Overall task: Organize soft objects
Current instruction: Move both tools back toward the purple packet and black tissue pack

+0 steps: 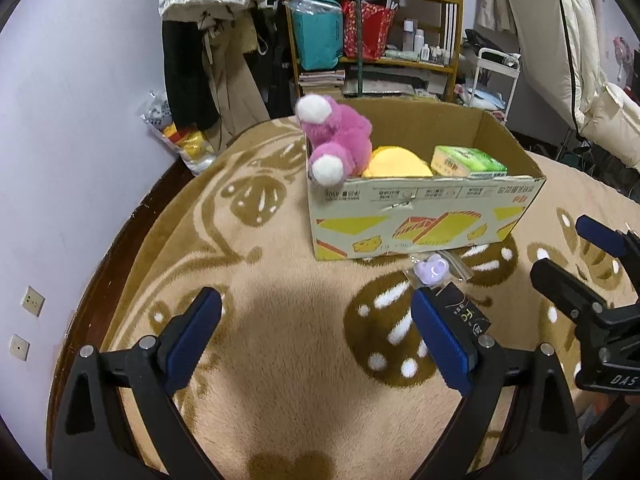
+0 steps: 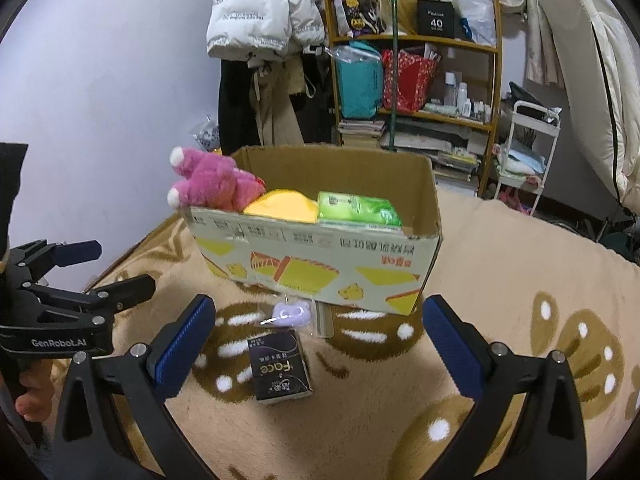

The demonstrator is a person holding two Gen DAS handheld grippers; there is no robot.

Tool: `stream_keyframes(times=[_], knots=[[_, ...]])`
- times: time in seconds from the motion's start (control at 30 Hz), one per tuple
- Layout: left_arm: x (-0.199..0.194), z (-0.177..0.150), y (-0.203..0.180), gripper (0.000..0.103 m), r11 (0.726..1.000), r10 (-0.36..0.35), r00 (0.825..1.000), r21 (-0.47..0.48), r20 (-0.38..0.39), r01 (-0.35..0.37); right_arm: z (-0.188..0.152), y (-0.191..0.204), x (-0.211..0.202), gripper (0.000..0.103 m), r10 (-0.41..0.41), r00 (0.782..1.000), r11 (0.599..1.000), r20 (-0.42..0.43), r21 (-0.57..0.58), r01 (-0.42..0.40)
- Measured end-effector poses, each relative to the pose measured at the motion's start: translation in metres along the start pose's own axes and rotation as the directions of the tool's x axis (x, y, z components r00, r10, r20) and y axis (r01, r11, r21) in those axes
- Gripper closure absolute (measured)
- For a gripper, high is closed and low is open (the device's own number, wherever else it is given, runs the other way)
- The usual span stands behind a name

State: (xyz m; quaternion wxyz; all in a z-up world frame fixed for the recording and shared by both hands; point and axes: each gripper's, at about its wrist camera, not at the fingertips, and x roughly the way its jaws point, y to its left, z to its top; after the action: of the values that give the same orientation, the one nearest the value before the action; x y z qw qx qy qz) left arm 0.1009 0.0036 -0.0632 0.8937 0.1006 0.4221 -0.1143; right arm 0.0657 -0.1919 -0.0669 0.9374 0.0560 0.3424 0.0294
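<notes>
An open cardboard box [image 2: 320,256] is seen standing on a beige blanket with a brown pattern [image 2: 500,280]. A pink plush toy [image 2: 212,184] is draped over the box's left end, its white-tipped paws hanging past the rim. Beside it, inside the box, a yellow soft object [image 2: 280,204] is lodged, and next to that a green tissue pack [image 2: 356,208] is set against the near wall.

On the blanket in front of the box, a small lilac soft item in a clear wrapper [image 2: 290,312] is found; what it is exactly cannot be made out, as the view is blurred there. Just nearer than it, a black tissue pack [image 2: 280,366] is laid flat, apart from the box.

The right gripper [image 2: 318,344] is held wide open above the blanket, nothing being gripped, with the black pack framed between its blue-padded fingers [image 2: 184,344]. The left gripper [image 1: 316,340] is likewise spread wide and empty over bare blanket; the black pack is partly hidden behind its right finger. Each gripper is caught at the edge of the other's view.

A cluttered wooden shelf [image 2: 416,80] and hanging coats [image 2: 260,20] are seen against the wall behind.
</notes>
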Motion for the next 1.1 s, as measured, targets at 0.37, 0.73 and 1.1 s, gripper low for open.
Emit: stream_keyframes(times=[0.37, 0.73, 1.1], knots=[[0.019, -0.006, -0.001, 0.008, 1.000, -0.022, 0.995, 0.003, -0.092, 0.022, -0.013, 0.000, 0.029, 0.000, -0.024, 0.998, 1.000, -0.056, 0.004, 0.024], [0.053, -0.011, 0.011, 0.008, 0.999, -0.004, 0.973, -0.046, -0.232, -0.007, -0.025, 0.001, 0.054, 0.002, 0.008, 0.990, 1.000, -0.143, 0.031, -0.003], [0.066, -0.015, 0.014, 0.008, 0.998, -0.027, 0.958, -0.059, -0.284, 0.011, -0.041, 0.014, 0.076, 0.017, 0.035, 0.972, 0.999, -0.233, 0.001, -0.036]])
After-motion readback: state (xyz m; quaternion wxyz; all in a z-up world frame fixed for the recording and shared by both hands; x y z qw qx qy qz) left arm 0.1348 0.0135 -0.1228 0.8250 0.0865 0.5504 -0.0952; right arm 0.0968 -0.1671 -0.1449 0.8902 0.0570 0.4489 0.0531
